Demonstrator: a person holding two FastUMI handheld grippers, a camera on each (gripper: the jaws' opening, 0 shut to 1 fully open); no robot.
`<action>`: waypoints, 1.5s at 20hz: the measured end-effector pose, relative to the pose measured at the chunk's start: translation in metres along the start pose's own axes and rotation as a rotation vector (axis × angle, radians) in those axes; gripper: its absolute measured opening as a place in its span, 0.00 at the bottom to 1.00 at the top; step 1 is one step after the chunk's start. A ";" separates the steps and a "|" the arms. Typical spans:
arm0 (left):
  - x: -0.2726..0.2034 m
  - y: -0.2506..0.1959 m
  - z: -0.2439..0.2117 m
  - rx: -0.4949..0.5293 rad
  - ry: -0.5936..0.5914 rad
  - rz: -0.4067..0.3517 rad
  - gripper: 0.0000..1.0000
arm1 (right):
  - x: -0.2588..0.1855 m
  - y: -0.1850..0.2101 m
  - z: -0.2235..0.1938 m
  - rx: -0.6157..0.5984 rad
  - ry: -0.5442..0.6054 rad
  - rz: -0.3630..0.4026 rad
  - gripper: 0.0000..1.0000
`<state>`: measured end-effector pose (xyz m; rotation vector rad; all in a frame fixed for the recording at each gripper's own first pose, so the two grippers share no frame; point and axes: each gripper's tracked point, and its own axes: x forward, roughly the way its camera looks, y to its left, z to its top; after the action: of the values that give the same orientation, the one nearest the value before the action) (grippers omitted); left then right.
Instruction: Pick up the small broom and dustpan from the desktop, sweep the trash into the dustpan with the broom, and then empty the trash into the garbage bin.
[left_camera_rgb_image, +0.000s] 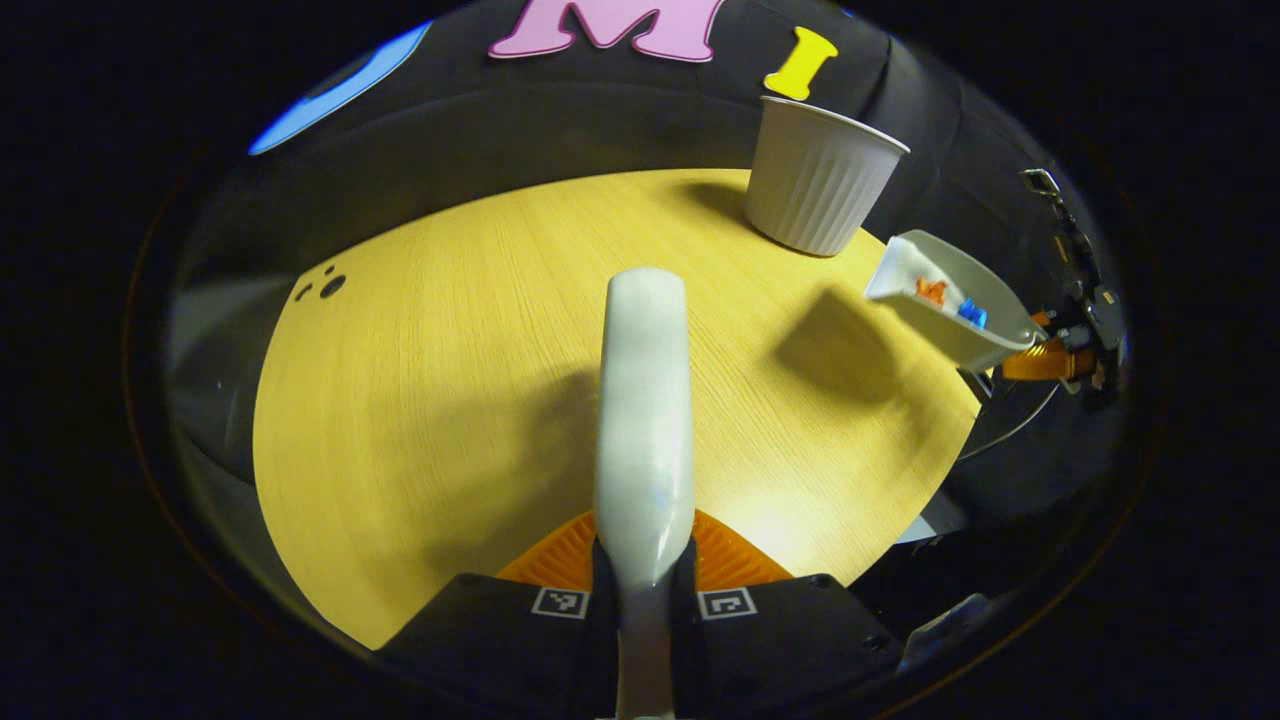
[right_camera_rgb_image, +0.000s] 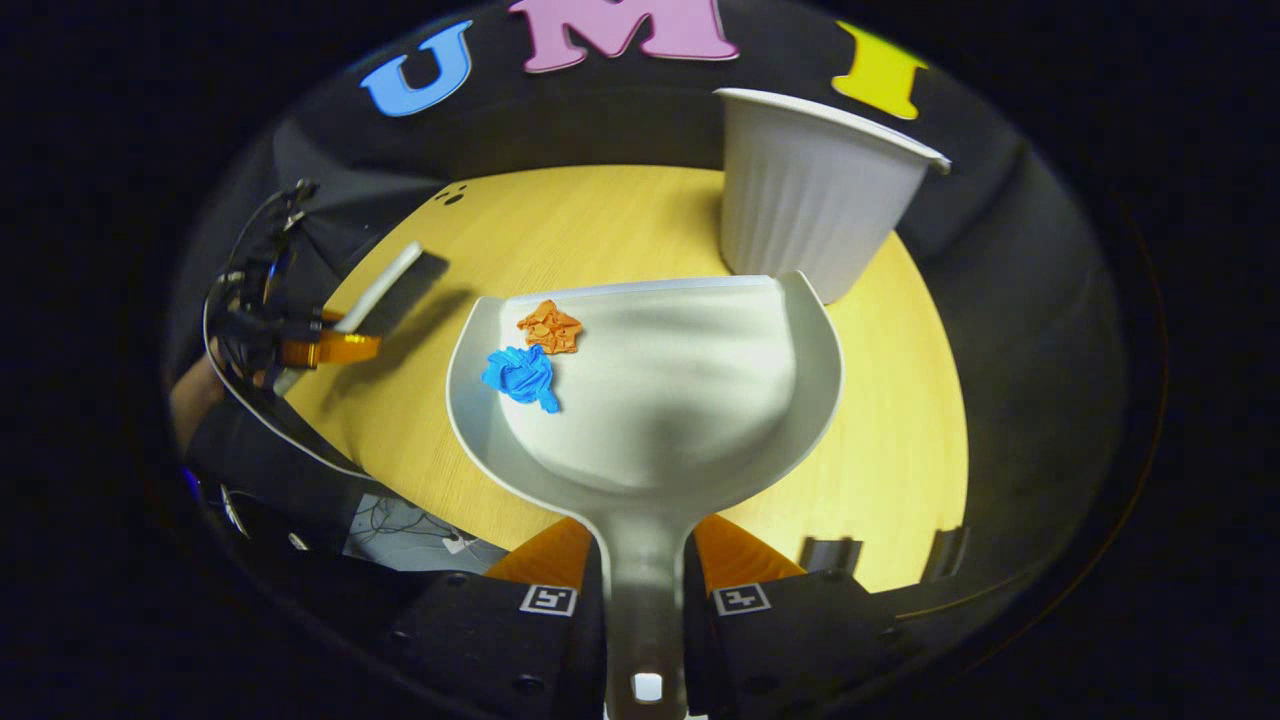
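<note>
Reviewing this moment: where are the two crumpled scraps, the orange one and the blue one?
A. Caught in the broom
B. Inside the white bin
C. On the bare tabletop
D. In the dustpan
D. In the right gripper view the orange scrap and the blue scrap lie inside the dustpan, whose handle the right tool grips, with the white bin just beyond.

White dustpan (right_camera_rgb_image: 660, 400) held level above worktop (right_camera_rgb_image: 900, 450), orange scrap (right_camera_rgb_image: 549, 326) and blue scrap (right_camera_rgb_image: 520, 376) in its left side. White broom (left_camera_rgb_image: 645, 420) lifted. Ribbed white bin (right_camera_rgb_image: 810, 210) upright just behind dustpan.
</note>
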<state>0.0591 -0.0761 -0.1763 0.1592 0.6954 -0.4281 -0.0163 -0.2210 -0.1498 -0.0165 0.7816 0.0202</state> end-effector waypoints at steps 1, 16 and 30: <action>-0.001 -0.004 -0.009 -0.012 0.001 -0.005 0.25 | -0.014 -0.009 0.006 0.020 -0.013 -0.019 0.34; -0.052 0.051 -0.053 -0.067 0.009 0.040 0.27 | -0.113 -0.116 0.138 0.209 -0.175 -0.166 0.34; -0.079 0.086 -0.039 -0.215 -0.015 0.128 0.27 | -0.034 -0.189 0.290 0.112 -0.168 -0.328 0.34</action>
<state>0.0190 0.0386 -0.1543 -0.0026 0.7075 -0.2294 0.1679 -0.4035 0.0813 -0.0361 0.6041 -0.3298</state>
